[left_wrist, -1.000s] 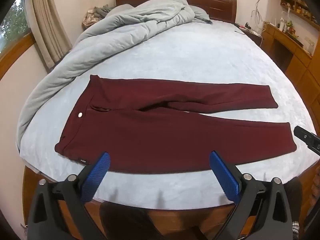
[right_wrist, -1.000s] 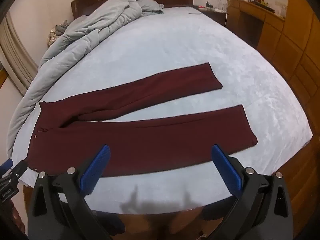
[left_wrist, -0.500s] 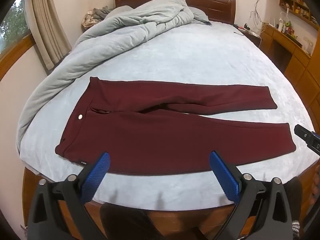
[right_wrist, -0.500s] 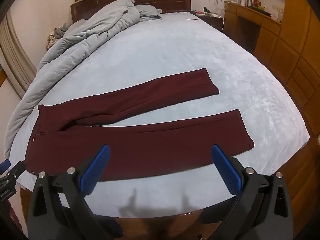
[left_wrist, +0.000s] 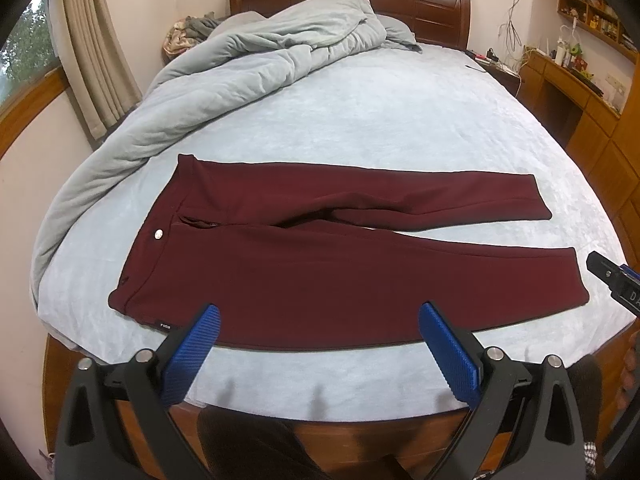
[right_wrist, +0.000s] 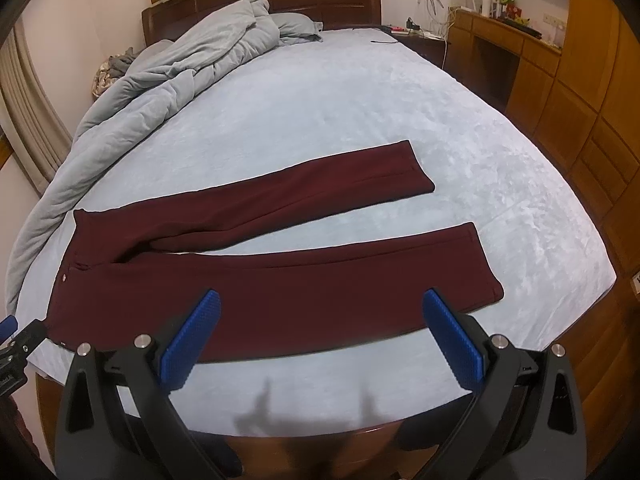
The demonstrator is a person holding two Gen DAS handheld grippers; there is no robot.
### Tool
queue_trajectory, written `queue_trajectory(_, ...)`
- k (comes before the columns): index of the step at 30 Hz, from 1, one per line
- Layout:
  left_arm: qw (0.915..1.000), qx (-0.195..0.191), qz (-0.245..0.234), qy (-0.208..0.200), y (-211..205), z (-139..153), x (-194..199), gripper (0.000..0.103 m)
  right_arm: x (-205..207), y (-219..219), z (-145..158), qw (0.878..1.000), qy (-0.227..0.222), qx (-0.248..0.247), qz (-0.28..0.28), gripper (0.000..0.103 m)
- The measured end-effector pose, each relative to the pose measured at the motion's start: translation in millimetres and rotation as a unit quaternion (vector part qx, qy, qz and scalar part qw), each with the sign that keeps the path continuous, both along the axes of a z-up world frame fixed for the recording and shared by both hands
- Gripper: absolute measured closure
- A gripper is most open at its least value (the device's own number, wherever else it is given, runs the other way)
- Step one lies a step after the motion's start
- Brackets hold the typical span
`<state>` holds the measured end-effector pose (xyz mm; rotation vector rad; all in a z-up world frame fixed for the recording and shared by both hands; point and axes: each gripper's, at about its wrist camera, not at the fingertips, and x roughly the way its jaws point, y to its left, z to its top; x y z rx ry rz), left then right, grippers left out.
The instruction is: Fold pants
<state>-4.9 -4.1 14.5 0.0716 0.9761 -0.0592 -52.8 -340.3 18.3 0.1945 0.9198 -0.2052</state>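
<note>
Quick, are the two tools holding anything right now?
Left tool: open, holding nothing.
Right tool: open, holding nothing.

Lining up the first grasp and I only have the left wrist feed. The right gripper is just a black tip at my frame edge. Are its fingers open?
Observer: Yes. The right gripper has its blue ribbed fingers spread wide with nothing between them.
Operator: Where is it along the pants?
Observer: It is at the near leg of the dark red fabric pants. That leg's cuff lies just beyond the right finger.
Operator: The leg gap looks thin here. Is it?
Observer: No. The right wrist view shows the legs splayed apart, with the pale blue bedsheet showing between them from the cuffs almost to the crotch.
</note>
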Motion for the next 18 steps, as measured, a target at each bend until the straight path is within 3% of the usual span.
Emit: queue_trajectory(18, 1.0, 0.001, -0.002, 0.001, -0.5, 2.1, 1.3, 0.004, 0.7, 1.7, 1.4, 1.0, -0.002, -0.002, 0.0, 0.002)
